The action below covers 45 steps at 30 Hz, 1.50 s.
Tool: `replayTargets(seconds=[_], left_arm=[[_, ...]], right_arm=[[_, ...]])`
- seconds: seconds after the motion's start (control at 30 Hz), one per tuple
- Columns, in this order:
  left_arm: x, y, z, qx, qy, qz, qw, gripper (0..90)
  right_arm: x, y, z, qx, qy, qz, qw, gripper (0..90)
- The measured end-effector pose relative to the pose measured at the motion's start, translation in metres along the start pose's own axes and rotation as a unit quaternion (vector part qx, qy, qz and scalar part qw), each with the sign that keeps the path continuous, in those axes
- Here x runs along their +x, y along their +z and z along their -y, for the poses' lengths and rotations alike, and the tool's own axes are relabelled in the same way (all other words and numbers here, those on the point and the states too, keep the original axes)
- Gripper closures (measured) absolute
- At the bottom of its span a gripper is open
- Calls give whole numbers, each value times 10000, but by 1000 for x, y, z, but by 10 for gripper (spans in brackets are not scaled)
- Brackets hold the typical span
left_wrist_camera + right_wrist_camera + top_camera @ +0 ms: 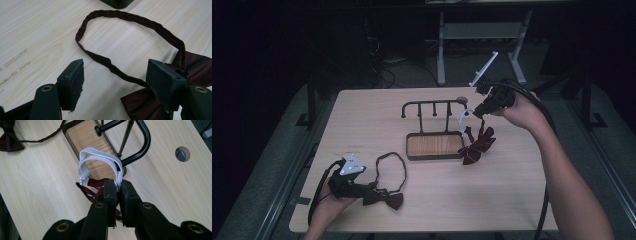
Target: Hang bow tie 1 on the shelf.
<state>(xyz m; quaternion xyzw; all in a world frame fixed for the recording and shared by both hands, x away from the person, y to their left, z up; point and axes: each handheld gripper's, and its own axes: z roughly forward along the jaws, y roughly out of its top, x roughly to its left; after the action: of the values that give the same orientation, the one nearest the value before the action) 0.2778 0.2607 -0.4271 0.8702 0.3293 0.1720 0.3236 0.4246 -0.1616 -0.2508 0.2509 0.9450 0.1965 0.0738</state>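
A dark maroon bow tie [386, 199] [142, 102] lies flat at the table's front left, its strap loop [392, 162] [130, 18] spread out behind it. My left gripper [368, 192] [115, 67] rests low over it, open; part of the strap runs between the jaws and one jaw stands just above the bow. A red striped bow tie [477, 145] [91, 186] hangs from its white elastic strap [462, 116] [97, 155]. My right gripper [475, 111] [119, 183] is shut on that strap, just right of the black rack [432, 103] [143, 137].
The rack stands mid-table on a wooden base tray [434, 146] [85, 137] with several upright pegs under a top bar. A round hole [460, 99] [182, 153] is in the tabletop behind it. A desk frame [482, 35] stands beyond the far edge.
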Motion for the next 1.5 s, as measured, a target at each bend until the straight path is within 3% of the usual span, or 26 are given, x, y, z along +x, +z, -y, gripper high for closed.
replayTargets(seconds=[0.6, 1.5], left_arm=[[1, 1, 1, 38, -11, 3, 10000, 313], [-1, 3, -1, 43, 55, 42, 10000, 313]], right_arm=[[-30, 14, 0, -77, 433, 29, 9990, 837], [-35, 29, 9, -37, 572, -142, 9983, 833]])
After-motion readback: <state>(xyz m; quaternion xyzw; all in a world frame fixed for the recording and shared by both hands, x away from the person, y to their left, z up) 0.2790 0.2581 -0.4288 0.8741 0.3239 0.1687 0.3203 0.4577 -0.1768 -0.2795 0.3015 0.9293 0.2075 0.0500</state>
